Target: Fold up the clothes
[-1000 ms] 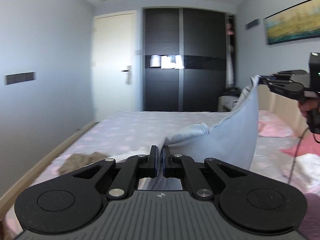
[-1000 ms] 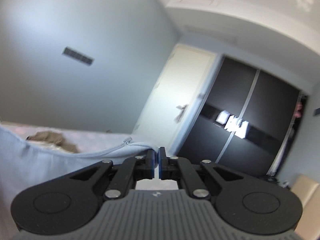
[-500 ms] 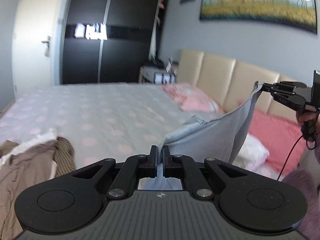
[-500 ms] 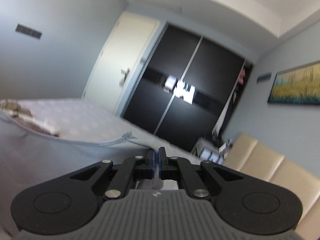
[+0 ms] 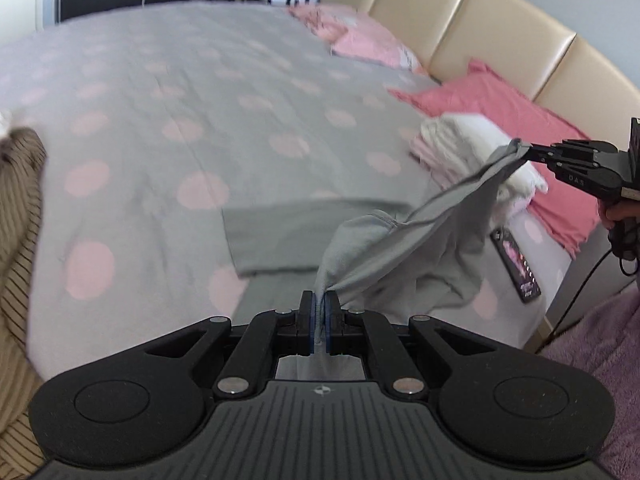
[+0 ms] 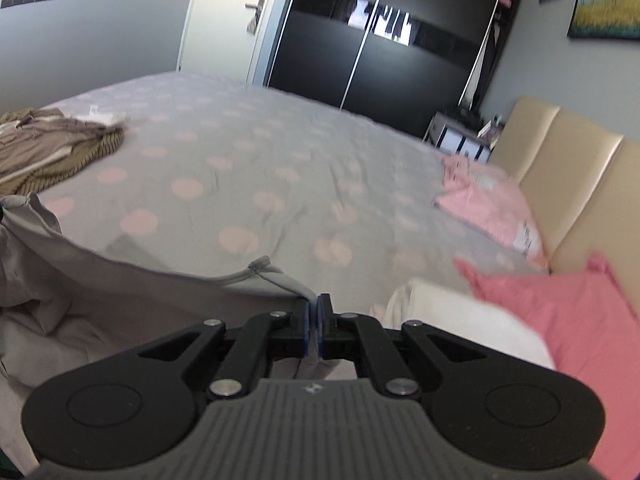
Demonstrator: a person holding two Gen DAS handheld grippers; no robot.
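Two tools pinching one grey garment (image 5: pixel 404 248) above the bed (image 5: pixel 200 92).
L tool (image 5: pixel 319 312) & R tool (image 6: pixel 313 320) are each clamping an edge; cloth is sagging btwn them, its far part lying on bed ahead of L tool; white pile (image 5: pixel 472 140) just beyond R tool.

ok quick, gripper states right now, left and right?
Left gripper: closed, pinching the grey garment.
Right gripper: closed, pinching another edge of the same garment, which sags between the two above the bed.
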